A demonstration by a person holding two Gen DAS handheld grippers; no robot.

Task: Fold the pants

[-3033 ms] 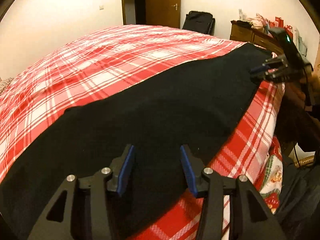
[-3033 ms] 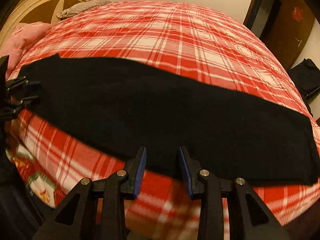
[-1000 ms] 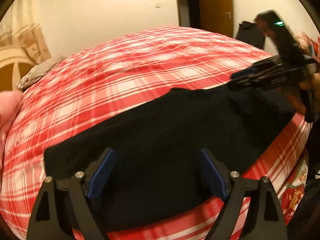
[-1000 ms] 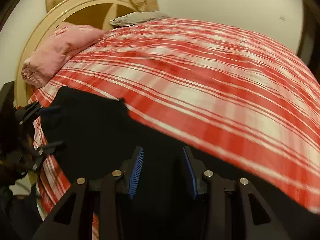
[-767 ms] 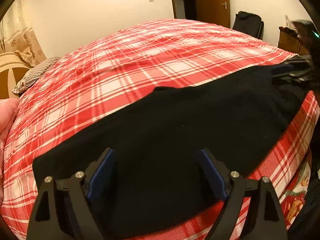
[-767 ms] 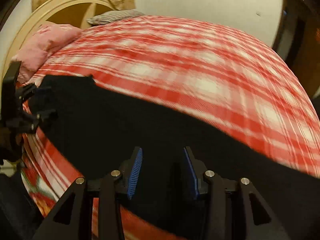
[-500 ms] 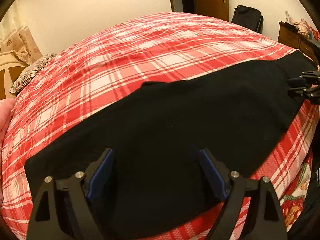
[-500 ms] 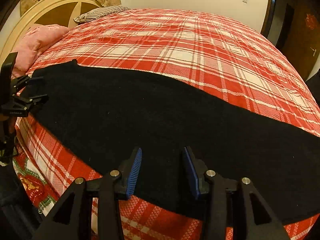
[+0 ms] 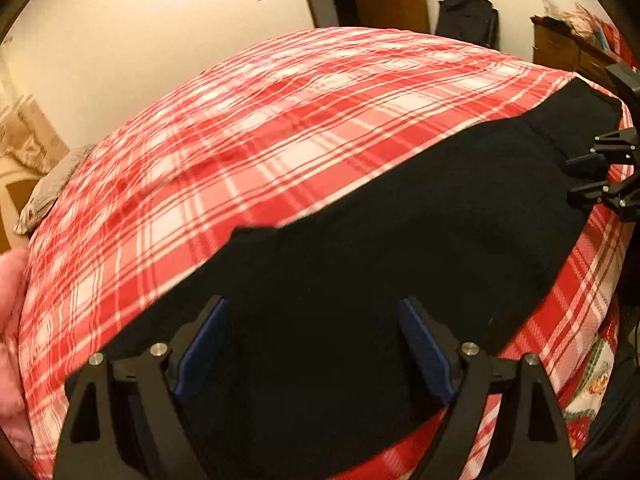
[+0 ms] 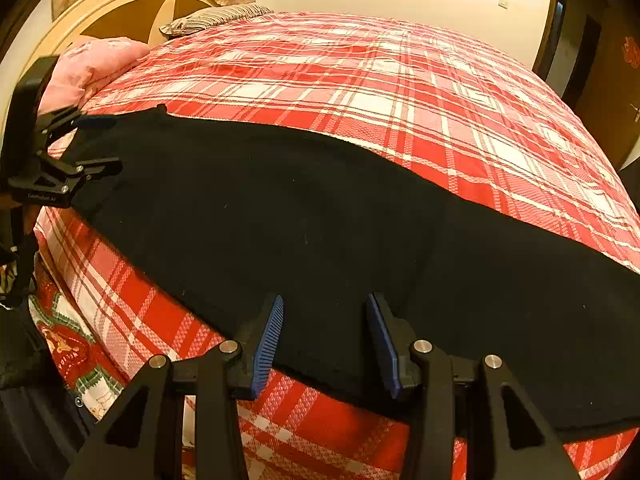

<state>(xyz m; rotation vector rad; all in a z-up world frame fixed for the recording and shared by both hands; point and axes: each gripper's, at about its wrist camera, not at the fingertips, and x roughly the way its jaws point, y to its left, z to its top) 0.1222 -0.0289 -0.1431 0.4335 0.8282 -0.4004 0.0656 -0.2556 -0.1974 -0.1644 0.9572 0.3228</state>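
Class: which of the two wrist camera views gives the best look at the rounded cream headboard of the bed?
The right wrist view. The rounded cream headboard shows there as a broad arch with brown panels, behind the pink pillow. In the left wrist view only a blurred sliver of it appears at the far left edge.

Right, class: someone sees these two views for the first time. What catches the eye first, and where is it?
First, the black pants, spread flat in a long band along the near edge of the bed. Next, the red-and-white plaid bedspread beneath them, filling most of both views. Then the two open grippers, the left gripper over one end of the pants and the right gripper at their near edge.
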